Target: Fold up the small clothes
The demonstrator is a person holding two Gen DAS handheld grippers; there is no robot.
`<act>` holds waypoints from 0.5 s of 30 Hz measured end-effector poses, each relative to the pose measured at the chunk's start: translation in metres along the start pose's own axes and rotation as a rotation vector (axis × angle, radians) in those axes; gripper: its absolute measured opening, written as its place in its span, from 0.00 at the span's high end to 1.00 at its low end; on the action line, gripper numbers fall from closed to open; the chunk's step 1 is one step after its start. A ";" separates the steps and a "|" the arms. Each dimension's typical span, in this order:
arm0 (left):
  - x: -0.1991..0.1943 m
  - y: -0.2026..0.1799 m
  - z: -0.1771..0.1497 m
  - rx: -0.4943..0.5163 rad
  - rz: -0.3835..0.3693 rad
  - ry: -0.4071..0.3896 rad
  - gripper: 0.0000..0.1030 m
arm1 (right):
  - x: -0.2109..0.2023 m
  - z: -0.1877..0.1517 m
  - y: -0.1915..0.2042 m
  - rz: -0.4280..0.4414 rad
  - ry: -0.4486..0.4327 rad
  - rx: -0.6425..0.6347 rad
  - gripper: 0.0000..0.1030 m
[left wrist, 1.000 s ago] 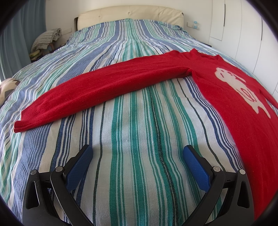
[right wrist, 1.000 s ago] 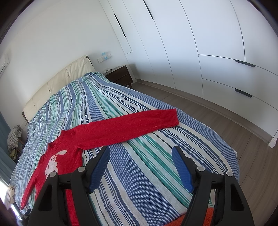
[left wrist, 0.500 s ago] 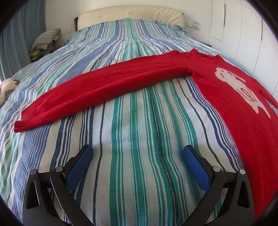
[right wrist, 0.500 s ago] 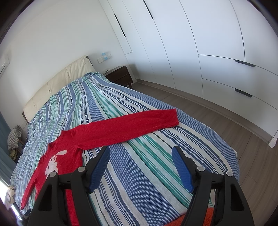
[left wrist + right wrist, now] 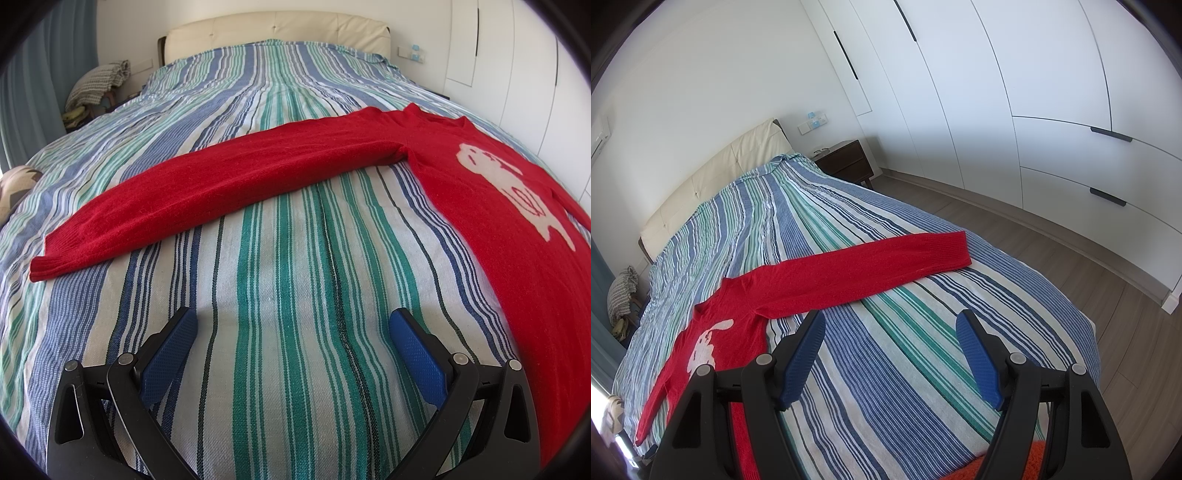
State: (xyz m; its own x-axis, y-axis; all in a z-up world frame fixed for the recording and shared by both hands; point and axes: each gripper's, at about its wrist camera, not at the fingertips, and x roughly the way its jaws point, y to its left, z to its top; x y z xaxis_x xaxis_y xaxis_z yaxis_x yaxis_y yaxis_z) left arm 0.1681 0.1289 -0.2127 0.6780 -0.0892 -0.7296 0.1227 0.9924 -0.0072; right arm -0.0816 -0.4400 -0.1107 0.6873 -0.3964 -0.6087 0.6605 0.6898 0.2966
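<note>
Lying flat and face up on the bed, the red sweater has both sleeves stretched straight out to the sides, not yet folded. In the left wrist view one sleeve runs across the striped cover toward the left edge of the bed, its ribbed cuff near that edge, while the body with a pale animal picture fills the right side. In the right wrist view the other sleeve reaches toward the side of the bed nearest the white wardrobe, and its cuff lies on the cover close to that edge. The left gripper hovers above bare cover just short of the left sleeve, its blue pads spread wide apart with nothing between them. The right gripper hangs over the cover just short of the right sleeve, its blue pads likewise spread apart and holding nothing. A bit of orange knit shows at the bottom edge of the right wrist view, below the gripper. A cream headboard stands at the far end of the bed, a dark nightstand sits beside it, and a grey checked cloth is heaped on the other side
</note>
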 end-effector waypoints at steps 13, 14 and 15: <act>0.000 0.000 0.000 0.000 0.000 0.000 0.00 | -0.006 0.001 -0.004 0.010 -0.011 0.031 0.29; 0.000 0.000 0.000 0.000 0.000 0.000 0.00 | -0.006 0.002 -0.004 0.012 -0.011 0.032 0.29; 0.000 0.000 0.000 0.000 0.000 0.000 0.00 | -0.006 0.002 -0.004 0.014 -0.011 0.032 0.29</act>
State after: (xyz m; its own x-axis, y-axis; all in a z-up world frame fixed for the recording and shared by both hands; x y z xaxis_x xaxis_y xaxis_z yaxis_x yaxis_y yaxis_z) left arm 0.1681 0.1288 -0.2127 0.6780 -0.0890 -0.7296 0.1227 0.9924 -0.0070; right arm -0.0881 -0.4420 -0.1067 0.6995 -0.3941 -0.5961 0.6603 0.6754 0.3283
